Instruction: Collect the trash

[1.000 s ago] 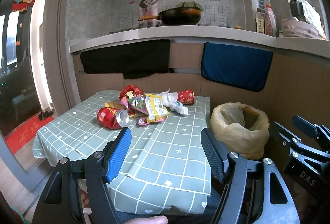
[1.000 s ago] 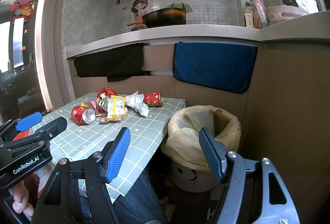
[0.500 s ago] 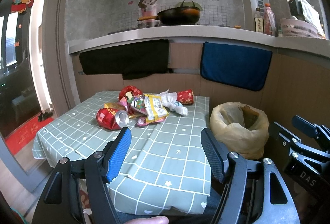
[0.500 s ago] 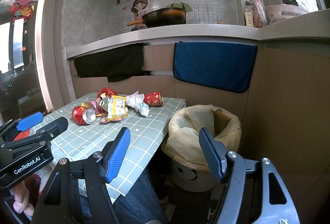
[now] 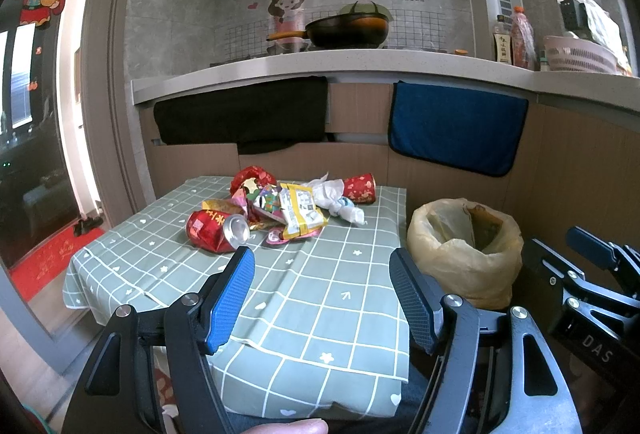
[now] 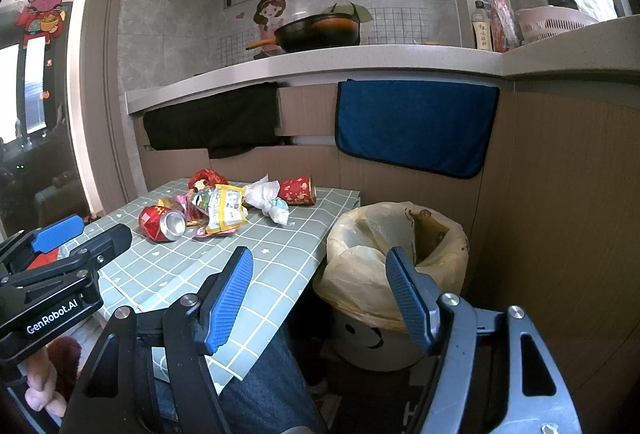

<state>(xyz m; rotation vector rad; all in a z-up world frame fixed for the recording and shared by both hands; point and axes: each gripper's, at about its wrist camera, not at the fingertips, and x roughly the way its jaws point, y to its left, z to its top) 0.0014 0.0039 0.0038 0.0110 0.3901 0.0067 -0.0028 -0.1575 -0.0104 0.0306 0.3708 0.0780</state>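
Note:
A heap of trash lies at the far end of a small table (image 5: pixel 304 298): a crushed red can (image 5: pixel 216 231) (image 6: pixel 162 223), a yellow snack wrapper (image 5: pixel 300 210) (image 6: pixel 226 210), crumpled white tissue (image 5: pixel 334 196) (image 6: pixel 266 196) and a red paper cup (image 5: pixel 360 188) (image 6: pixel 298 190) on its side. A bin lined with a yellow bag (image 5: pixel 464 246) (image 6: pixel 396 258) stands on the floor right of the table. My left gripper (image 5: pixel 322 266) hangs open over the table's near half, short of the heap. Open and empty, my right gripper (image 6: pixel 320 266) sits before the bin.
The table wears a green checked cloth (image 6: pixel 248 266). Behind it run a wooden panel with a black cloth (image 5: pixel 244 114) and a blue towel (image 5: pixel 456 126), under a counter holding a pan (image 5: pixel 344 30). A person's leg (image 6: pixel 260 386) is under the table's near edge.

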